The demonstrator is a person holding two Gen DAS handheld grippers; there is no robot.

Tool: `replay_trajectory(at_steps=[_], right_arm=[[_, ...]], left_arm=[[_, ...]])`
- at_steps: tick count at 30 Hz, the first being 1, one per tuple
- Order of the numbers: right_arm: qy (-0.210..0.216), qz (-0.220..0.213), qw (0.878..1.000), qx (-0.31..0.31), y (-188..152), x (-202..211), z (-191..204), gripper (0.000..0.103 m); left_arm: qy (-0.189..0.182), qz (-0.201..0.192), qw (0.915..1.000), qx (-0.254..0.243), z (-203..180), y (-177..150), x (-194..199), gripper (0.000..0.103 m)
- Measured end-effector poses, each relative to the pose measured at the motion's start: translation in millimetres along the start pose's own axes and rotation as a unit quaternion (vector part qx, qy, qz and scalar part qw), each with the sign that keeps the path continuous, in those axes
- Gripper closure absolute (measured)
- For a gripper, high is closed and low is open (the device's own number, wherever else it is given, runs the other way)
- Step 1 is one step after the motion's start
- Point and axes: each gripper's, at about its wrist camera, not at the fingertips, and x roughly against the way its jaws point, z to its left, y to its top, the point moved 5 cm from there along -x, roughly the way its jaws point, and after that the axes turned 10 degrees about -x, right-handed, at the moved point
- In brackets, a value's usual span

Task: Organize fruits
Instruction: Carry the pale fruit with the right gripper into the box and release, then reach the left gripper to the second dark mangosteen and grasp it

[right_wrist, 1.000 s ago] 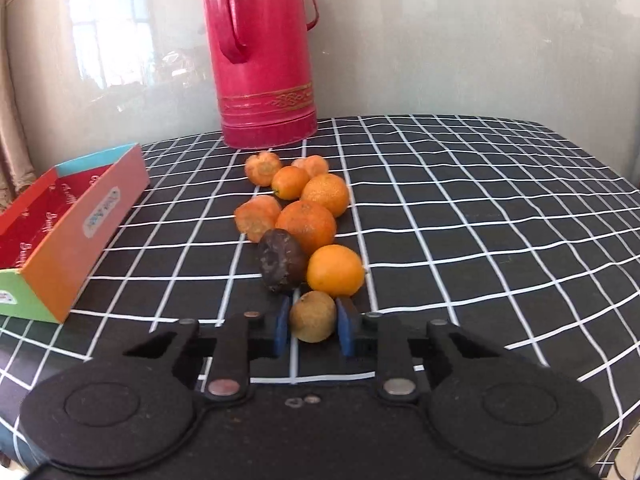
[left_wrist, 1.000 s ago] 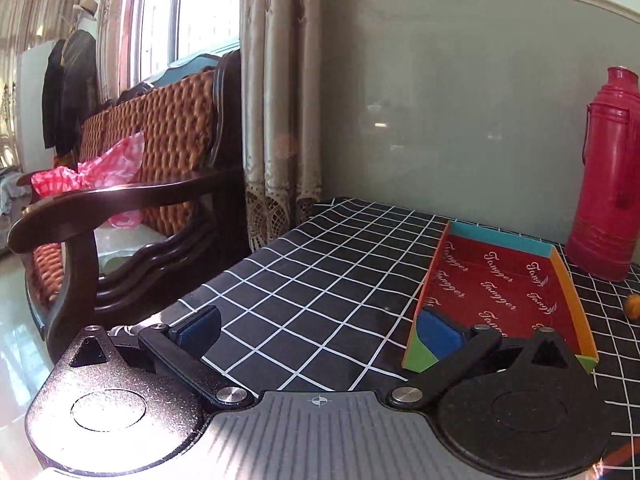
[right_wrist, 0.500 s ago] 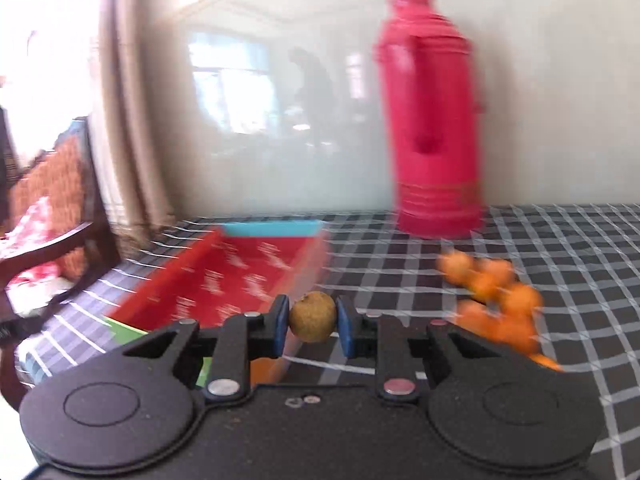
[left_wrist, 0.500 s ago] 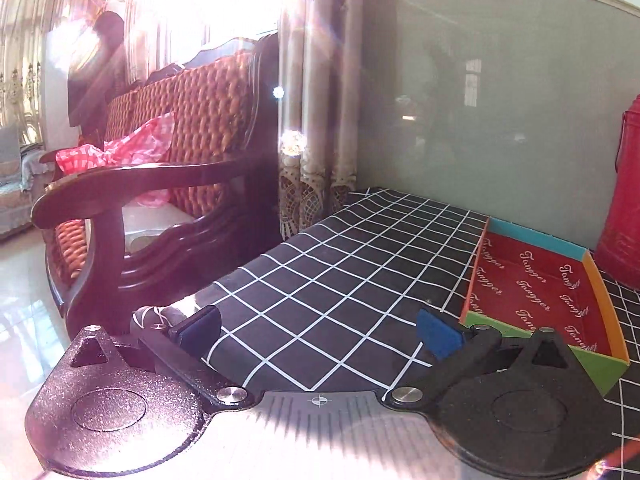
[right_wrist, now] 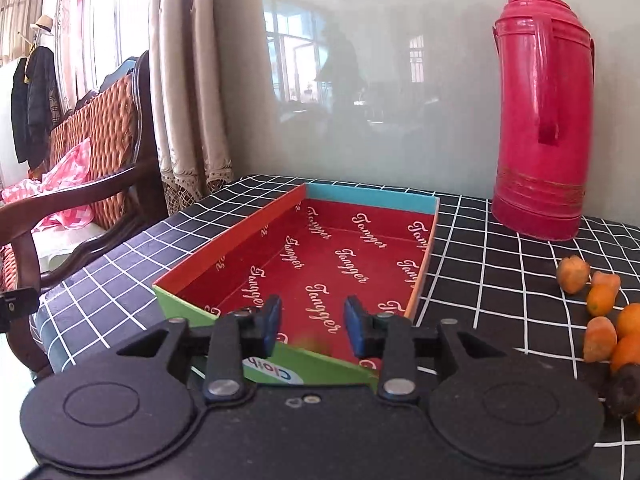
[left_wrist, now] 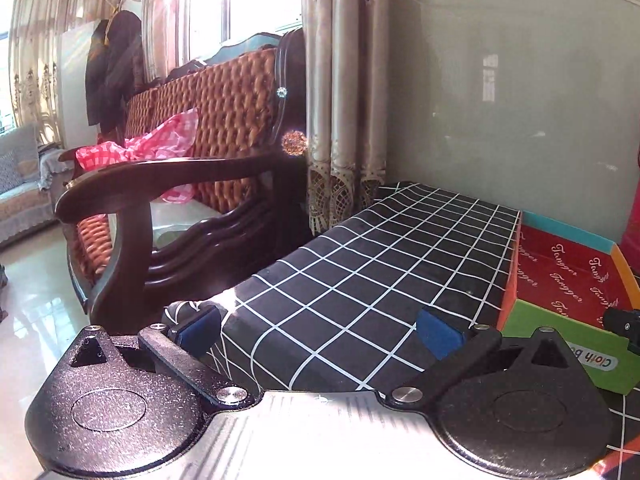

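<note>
A shallow cardboard box with a red inside (right_wrist: pixel 344 256) lies on the black checked tablecloth; it also shows at the right of the left wrist view (left_wrist: pixel 568 276). My right gripper (right_wrist: pixel 313 322) is open over the box's near green end. A blurred brownish fruit (right_wrist: pixel 310 342) shows just below the jaws inside the box. A heap of oranges and a dark fruit (right_wrist: pixel 612 320) lies at the right edge. My left gripper (left_wrist: pixel 320 330) is open and empty over the table's left part.
A red thermos (right_wrist: pixel 544 112) stands at the back right by the wall. A wooden armchair (left_wrist: pixel 180 184) with a pink cloth stands off the table's left edge. Curtains (left_wrist: pixel 340 92) hang behind it.
My right gripper swung left from the fruit heap to the box with the small brown fruit, then opened and let it go. My left gripper shifted left, away from the box.
</note>
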Motion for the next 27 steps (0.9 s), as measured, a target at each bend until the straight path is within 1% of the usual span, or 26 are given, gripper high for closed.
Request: replay_trajectory(at_steps=[1, 3, 4, 6, 8, 9, 10, 11, 13, 16, 18, 21, 23, 25, 27], right_arm=[[0.001, -0.007, 1.0, -0.003, 0.7, 2.9, -0.5, 0.062], [-0.003, -0.027, 1.0, -0.011, 4.1, 12.7, -5.2, 0.048], [-0.004, -0.039, 0.999, -0.017, 6.9, 19.5, -9.3, 0.044], [-0.02, -0.066, 0.997, -0.026, 12.9, 33.1, -19.0, 0.025], [-0.046, -0.086, 0.995, -0.027, 18.3, 44.6, -30.8, 0.02], [-0.062, -0.093, 0.993, -0.027, 20.1, 50.4, -37.9, 0.015], [-0.082, -0.101, 0.991, -0.028, 21.9, 56.5, -45.9, 0.012], [-0.106, -0.111, 0.988, -0.029, 23.6, 62.9, -54.4, 0.007], [-0.153, -0.125, 0.98, -0.026, 25.9, 74.6, -71.8, 0.006], [-0.247, -0.139, 0.958, -0.033, 28.6, 93.1, -105.3, 0.006], [-0.287, -0.143, 0.946, -0.052, 29.0, 105.5, -128.9, 0.006], [-0.352, -0.154, 0.92, -0.08, 28.3, 127.0, -163.3, 0.006], [-0.388, -0.165, 0.902, -0.093, 26.4, 142.4, -183.9, 0.006], [-0.419, -0.174, 0.885, -0.103, 21.6, 158.1, -200.7, 0.006], [-0.454, -0.194, 0.864, -0.102, 15.2, 175.4, -213.4, 0.006]], left_arm=[[0.001, 0.002, 1.0, 0.0, 0.7, -0.4, -0.8, 0.0], [0.002, 0.004, 1.0, 0.003, 1.6, -0.6, -1.7, 0.0], [0.0, 0.004, 1.0, 0.005, 1.2, -0.5, -1.7, 0.0], [-0.005, 0.002, 1.0, 0.003, -1.8, 0.1, -0.4, 0.0], [-0.011, -0.002, 0.9999, -0.004, -8.5, 1.5, 1.5, 0.0], [-0.015, -0.004, 0.9998, -0.008, -12.9, 2.0, 3.0, 0.0], [-0.02, -0.008, 0.9997, -0.013, -17.9, 2.8, 5.0, 0.0], [-0.025, -0.012, 0.9994, -0.019, -23.1, 3.7, 7.3, 0.0], [-0.038, -0.024, 0.9985, -0.032, -35.5, 6.0, 13.2, 0.0], [-0.068, -0.043, 0.9953, -0.053, -60.5, 10.5, 23.8, 0.0], [-0.095, -0.056, 0.9914, -0.071, -82.6, 12.7, 32.0, 0.0], [-0.141, -0.079, 0.9816, -0.102, -120.1, 14.4, 46.8, 0.0], [-0.178, -0.099, 0.9711, -0.124, -146.5, 14.8, 59.0, 0.0], [-0.218, -0.115, 0.9578, -0.148, -174.9, 13.3, 71.8, 0.0], [-0.26, -0.123, 0.9427, -0.169, -204.4, 10.1, 83.3, 0.0]])
